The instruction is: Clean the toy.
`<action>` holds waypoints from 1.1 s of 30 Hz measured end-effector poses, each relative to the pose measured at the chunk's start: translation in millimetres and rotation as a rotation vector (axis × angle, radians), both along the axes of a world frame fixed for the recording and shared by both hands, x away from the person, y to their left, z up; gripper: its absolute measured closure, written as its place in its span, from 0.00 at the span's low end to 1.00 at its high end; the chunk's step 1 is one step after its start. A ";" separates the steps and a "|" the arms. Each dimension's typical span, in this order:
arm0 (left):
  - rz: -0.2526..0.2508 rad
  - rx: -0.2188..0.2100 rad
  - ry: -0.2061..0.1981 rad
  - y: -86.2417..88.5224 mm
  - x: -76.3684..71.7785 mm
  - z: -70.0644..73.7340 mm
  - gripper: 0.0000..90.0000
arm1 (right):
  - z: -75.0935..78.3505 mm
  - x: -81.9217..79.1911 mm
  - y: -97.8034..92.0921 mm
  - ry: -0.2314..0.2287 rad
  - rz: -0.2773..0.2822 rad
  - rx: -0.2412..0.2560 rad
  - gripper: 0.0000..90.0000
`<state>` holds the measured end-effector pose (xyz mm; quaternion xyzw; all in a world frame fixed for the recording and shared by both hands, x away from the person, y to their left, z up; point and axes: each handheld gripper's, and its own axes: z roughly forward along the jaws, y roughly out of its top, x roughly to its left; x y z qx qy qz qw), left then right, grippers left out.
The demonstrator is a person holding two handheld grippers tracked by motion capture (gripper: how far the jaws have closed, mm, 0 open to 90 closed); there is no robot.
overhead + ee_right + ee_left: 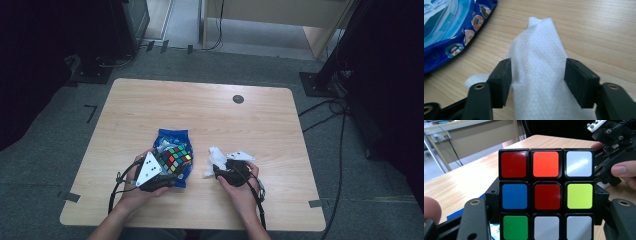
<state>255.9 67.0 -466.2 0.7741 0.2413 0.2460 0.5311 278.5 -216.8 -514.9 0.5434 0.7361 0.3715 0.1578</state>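
A scrambled colour cube point(546, 195) is clamped between the jaws of my left gripper point(546, 200), its near face showing red, orange, white, blue, yellow and green tiles. In the high view the cube point(175, 158) hangs over a blue wet-wipe pack point(172, 137), with the left gripper point(172, 166) behind it. A crumpled white wipe point(536, 62) lies on the table between the jaws of my right gripper point(537, 77). The jaws stand wide apart, just brushing its sides. In the high view the wipe point(215, 157) sits just ahead of the right gripper point(221, 169).
The wooden table point(200, 107) has a small dark round grommet point(238, 99) near its far edge. The wipe pack point(454, 32) lies just left of the wipe. Cables trail on the floor at the right point(325, 112). A hand point(624, 171) and the right gripper point(614, 142) show past the cube.
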 end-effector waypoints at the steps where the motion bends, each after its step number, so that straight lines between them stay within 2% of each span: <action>1: 0.002 -0.003 0.001 -0.1 0.0 0.1 0.38 | -0.1 -0.7 -0.7 -0.003 0.001 -0.008 0.51; 4: -0.007 -0.019 0.012 0.9 0.1 1.6 0.38 | -0.9 -1.3 -3.2 -0.024 -0.004 -0.033 0.62; 7: -0.026 -0.021 0.027 1.4 0.9 2.7 0.38 | -1.5 -1.7 -6.3 -0.040 -0.019 -0.063 0.81; 8: -0.029 -0.024 0.029 1.2 1.2 2.4 0.38 | -2.2 -1.6 -8.7 -0.044 -0.024 -0.060 0.90; 9: -0.023 -0.017 0.031 -0.2 2.3 1.2 0.38 | -2.6 -0.9 -11.6 -0.038 -0.020 -0.041 0.94; 10: -0.016 -0.006 0.034 -1.8 3.2 -0.1 0.38 | -3.2 0.9 -16.1 -0.019 -0.017 0.009 0.97; 12: -0.016 0.003 0.041 -3.5 3.7 -1.9 0.38 | -2.3 2.6 -20.2 0.005 -0.012 0.038 0.98; 13: -0.023 0.002 0.042 -4.8 3.4 -2.6 0.38 | -1.2 1.9 -20.7 0.006 -0.005 0.046 0.99; 14: -0.029 0.008 0.041 -5.8 3.3 -3.0 0.38 | 1.8 -0.5 -20.1 -0.003 0.012 0.077 0.99; 16: -0.023 0.014 0.044 -7.9 3.3 -3.4 0.38 | 12.1 -6.1 -17.7 -0.044 0.047 0.145 0.99; 17: -0.025 0.008 0.051 -9.1 3.8 -3.7 0.38 | 17.5 -8.5 -15.7 -0.066 0.060 0.163 0.99; 19: -0.032 0.014 0.053 -11.3 4.0 -3.9 0.38 | 36.6 -15.4 -9.2 -0.129 0.102 0.240 0.99; 22: -0.029 0.027 0.050 -15.8 2.5 -4.6 0.38 | 62.5 -26.0 2.7 -0.210 0.176 0.301 0.99; 23: -0.036 0.035 0.046 -18.3 1.2 -5.2 0.38 | 67.3 -28.7 6.1 -0.219 0.193 0.308 0.99; 24: -0.043 0.044 0.042 -20.3 0.4 -5.7 0.38 | 73.9 -32.4 11.4 -0.231 0.221 0.338 0.99; 27: -0.055 0.056 0.038 -25.0 -2.8 -6.4 0.38 | 83.0 -37.5 21.1 -0.234 0.272 0.383 0.99; 29: -0.076 0.057 0.027 -28.0 -5.8 -5.4 0.38 | 82.5 -37.8 24.3 -0.207 0.284 0.419 0.99; 33: -0.077 0.062 0.020 -32.2 -9.0 -3.8 0.38 | 81.0 -39.6 29.1 -0.186 0.299 0.439 0.99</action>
